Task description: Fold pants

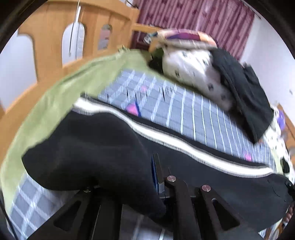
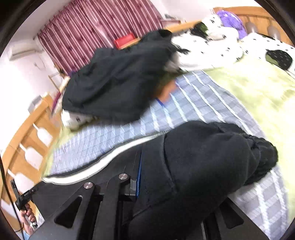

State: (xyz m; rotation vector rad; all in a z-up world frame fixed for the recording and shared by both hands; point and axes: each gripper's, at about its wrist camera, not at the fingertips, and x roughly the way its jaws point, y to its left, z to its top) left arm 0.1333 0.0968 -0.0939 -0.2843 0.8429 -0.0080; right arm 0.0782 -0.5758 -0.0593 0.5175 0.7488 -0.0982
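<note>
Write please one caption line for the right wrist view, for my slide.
Right gripper shut on black pants with a white side stripe, held over a checked bed cover.

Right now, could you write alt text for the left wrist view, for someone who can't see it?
The left gripper is shut on black pants with a white side stripe, lifted over a bed with a grey checked quilt and a green blanket. Behind lie a spotted white duvet, another dark garment and maroon curtains. The picture is motion-blurred.
</note>
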